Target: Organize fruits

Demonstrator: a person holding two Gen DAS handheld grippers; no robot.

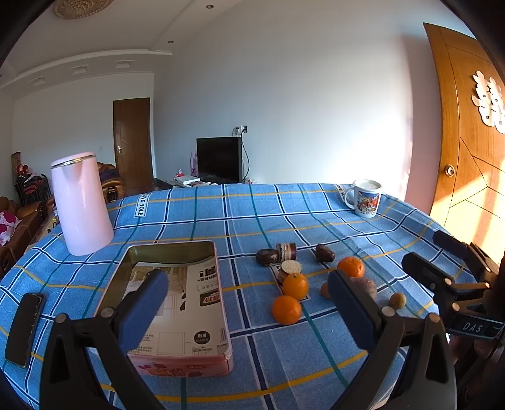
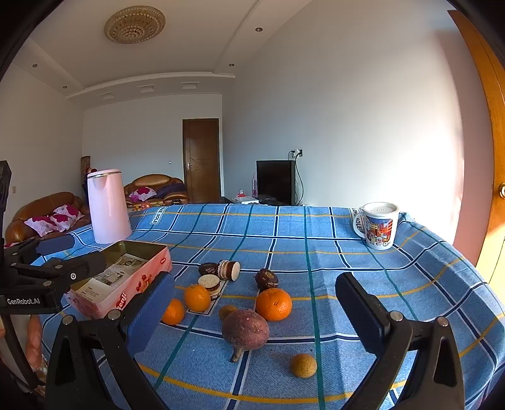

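a home living room, shown by the brown leather sofas [image 2: 47, 211] with floral cushions, a television [image 2: 275, 181] against the far wall, wooden doors [image 2: 202, 159], a beaded ceiling lamp [image 2: 134, 24], and a checked tablecloth [image 2: 315, 239].

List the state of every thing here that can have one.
Left gripper: open, empty.
Right gripper: open, empty.
Pink tin: open, holds only a leaflet.
Kettle: upright, lid shut.
Mug: upright.
Oranges: loose on the cloth, outside the tin.
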